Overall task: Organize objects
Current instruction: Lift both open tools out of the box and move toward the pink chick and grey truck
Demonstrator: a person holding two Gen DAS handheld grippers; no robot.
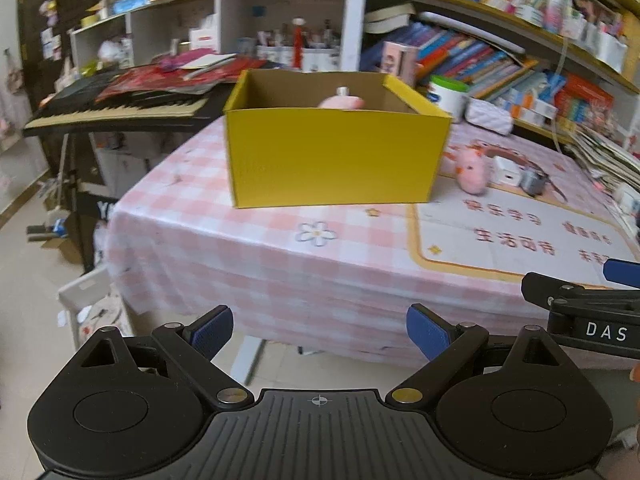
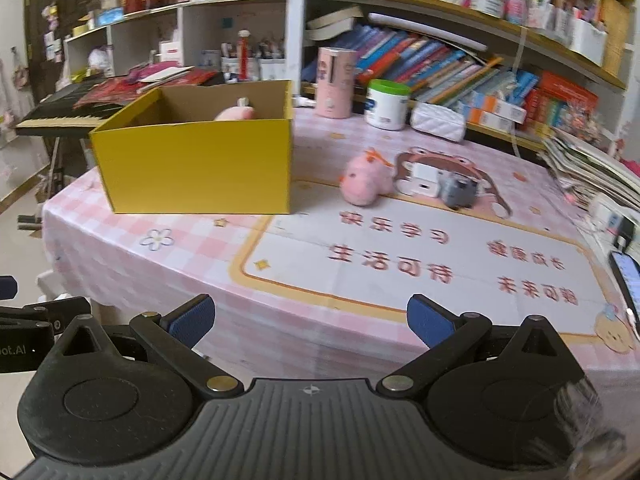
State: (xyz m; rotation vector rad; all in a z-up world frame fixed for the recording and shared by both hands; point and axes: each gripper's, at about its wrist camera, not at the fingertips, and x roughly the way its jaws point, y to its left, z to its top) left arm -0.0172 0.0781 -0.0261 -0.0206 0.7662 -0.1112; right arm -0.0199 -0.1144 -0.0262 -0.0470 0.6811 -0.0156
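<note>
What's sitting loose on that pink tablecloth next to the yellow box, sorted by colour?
Pink: 1, a plush toy
White: 1, a small charger block
Grey: 1, a small gadget
Total: 3
One more pink thing peeks out of the yellow box.

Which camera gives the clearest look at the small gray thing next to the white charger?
The right wrist view: the gray object sits unobstructed beside the white charger. In the left wrist view it is smaller, near the frame edge, and blurrier.
</note>
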